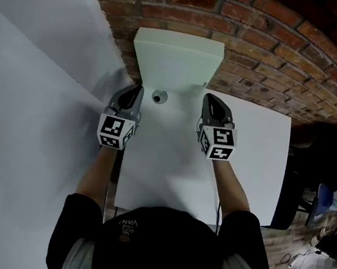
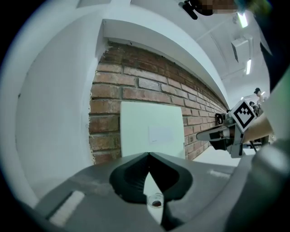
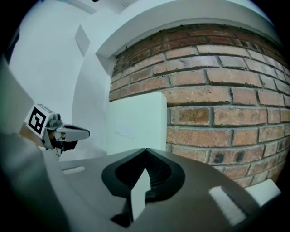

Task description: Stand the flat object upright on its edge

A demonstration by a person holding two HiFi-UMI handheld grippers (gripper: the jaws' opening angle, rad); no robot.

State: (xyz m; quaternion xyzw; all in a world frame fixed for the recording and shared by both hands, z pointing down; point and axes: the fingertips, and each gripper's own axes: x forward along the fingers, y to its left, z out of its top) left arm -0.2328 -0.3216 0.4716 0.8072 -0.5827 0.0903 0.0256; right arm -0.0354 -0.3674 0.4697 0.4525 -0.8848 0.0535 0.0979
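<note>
A pale flat board (image 1: 177,61) stands on its edge at the far side of the white table (image 1: 258,155), leaning against the brick wall; it also shows in the left gripper view (image 2: 152,131) and the right gripper view (image 3: 136,124). A small round grey object with a dark centre (image 1: 159,97) lies on the table just in front of the board. My left gripper (image 1: 139,89) is to the left of it and my right gripper (image 1: 209,98) to the right, both short of the board. Both are shut, tips (image 2: 148,154) (image 3: 145,149) meeting with nothing held.
A brick wall (image 1: 278,47) runs behind the table. A white wall panel (image 1: 34,82) fills the left side. To the right of the table is dark floor with a chair and cables (image 1: 325,207). The table's left edge lies close under my left gripper.
</note>
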